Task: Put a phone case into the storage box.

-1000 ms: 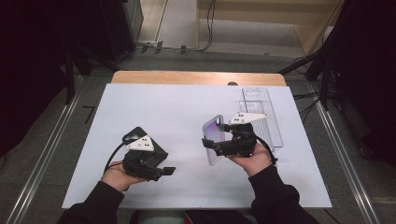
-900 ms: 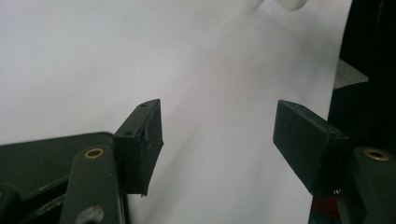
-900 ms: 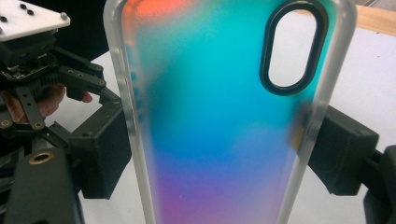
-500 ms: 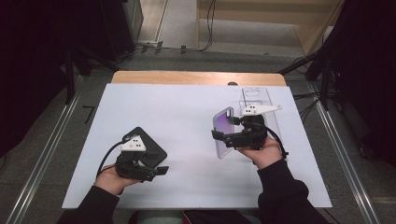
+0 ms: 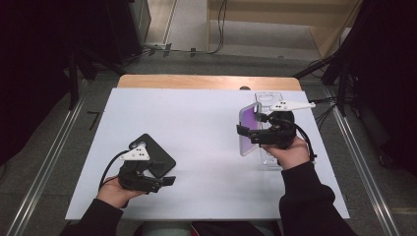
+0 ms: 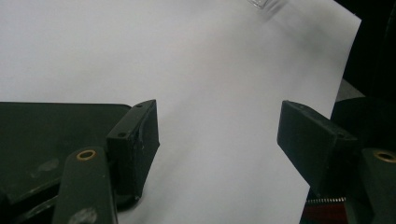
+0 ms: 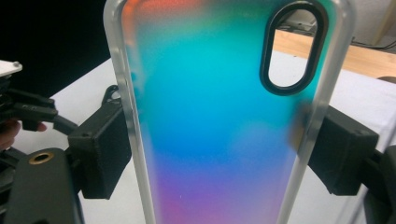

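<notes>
An iridescent translucent phone case (image 7: 219, 116), blue-green fading to purple with a black-rimmed camera cutout, stands upright between the jaws of my right gripper (image 7: 219, 149). Both pads press on its long edges. From above, the right gripper (image 5: 244, 132) holds this case (image 5: 248, 123) over the table's right side. A black phone case (image 5: 153, 156) lies flat at the front left. My left gripper (image 5: 167, 181) rests beside it, open. In the left gripper view the black case (image 6: 46, 135) lies next to the left jaw, and bare table shows between the jaws of the left gripper (image 6: 219, 126).
A clear phone case (image 5: 268, 98) lies flat on the white table top (image 5: 196, 128) behind and under the right hand. A wooden strip (image 5: 206, 81) runs along the far edge. Cables trail off to the right. Dark stands flank the table.
The right gripper has carried the iridescent case to the right and farther back, and a little higher. The left hand has hardly moved.
</notes>
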The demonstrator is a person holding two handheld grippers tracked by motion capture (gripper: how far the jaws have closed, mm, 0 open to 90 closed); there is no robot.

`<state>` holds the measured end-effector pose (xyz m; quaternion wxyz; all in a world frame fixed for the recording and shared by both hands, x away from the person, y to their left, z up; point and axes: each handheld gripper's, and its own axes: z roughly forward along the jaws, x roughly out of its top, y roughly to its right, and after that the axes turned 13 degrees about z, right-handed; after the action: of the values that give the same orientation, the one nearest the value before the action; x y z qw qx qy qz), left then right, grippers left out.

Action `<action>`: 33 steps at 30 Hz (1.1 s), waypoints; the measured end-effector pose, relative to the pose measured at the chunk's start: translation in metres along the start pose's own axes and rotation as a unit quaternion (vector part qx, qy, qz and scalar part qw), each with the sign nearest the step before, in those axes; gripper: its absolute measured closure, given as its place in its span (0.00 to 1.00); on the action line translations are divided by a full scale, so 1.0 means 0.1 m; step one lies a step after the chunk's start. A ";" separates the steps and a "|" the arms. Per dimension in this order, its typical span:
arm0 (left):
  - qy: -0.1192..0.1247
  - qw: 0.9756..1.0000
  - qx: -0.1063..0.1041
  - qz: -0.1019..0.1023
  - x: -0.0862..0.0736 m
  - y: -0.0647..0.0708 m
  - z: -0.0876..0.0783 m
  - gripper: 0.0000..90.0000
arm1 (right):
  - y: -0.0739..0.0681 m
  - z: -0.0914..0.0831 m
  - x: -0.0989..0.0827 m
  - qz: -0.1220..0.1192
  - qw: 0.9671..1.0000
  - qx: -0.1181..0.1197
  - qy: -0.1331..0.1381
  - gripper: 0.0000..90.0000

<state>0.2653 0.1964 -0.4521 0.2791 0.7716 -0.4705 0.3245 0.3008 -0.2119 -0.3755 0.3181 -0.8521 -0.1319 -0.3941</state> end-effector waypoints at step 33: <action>-0.001 1.000 0.007 -0.006 -0.02 -0.02 0.00 0.33 | 0.65 -0.27 0.16 0.053 0.987 -0.131 0.077 0.17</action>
<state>0.2661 0.1984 -0.4537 0.2751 0.7765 -0.4645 0.3249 0.3262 -0.2795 -0.3786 0.2335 -0.8595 -0.0094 -0.4546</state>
